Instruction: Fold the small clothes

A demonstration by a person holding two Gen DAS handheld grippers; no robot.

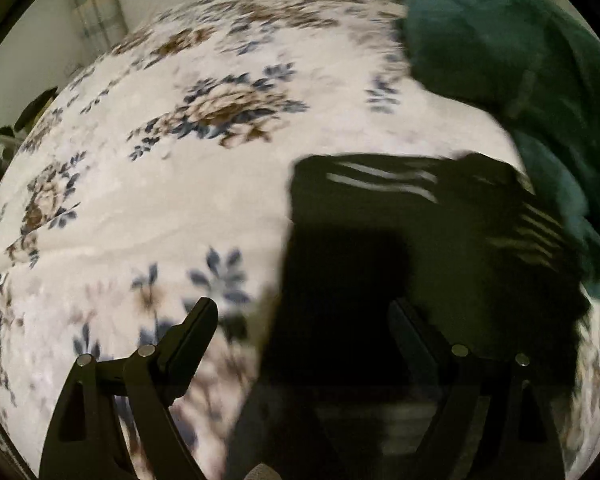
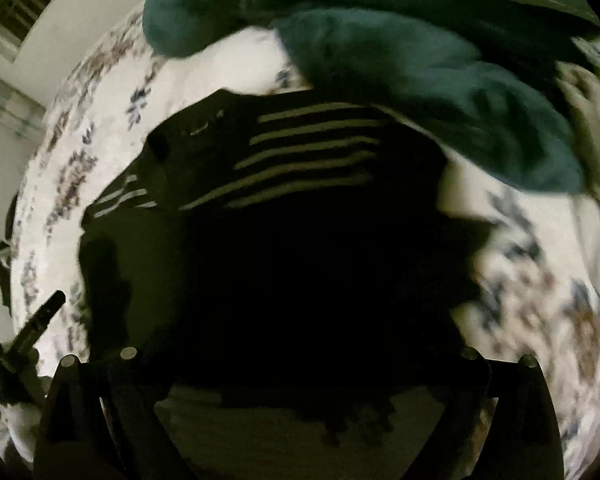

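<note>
Black garment (image 1: 420, 248) on floral bed (image 1: 172, 184); left claw (image 1: 304, 316) spread wide, straddling its near-left edge. Right claw (image 2: 296, 360) state unclear. Green cloth (image 2: 400, 52) lies far right.

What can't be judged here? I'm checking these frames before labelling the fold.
- Black striped garment: its near part is lost in darkness in the right wrist view, so its type and fold state are unclear.
- Right tool: fingertips merge with the dark cloth.
- Teal cloth: cut by the frame edge, blurred.
- Floral bedcover: pattern smeared by motion.
</note>
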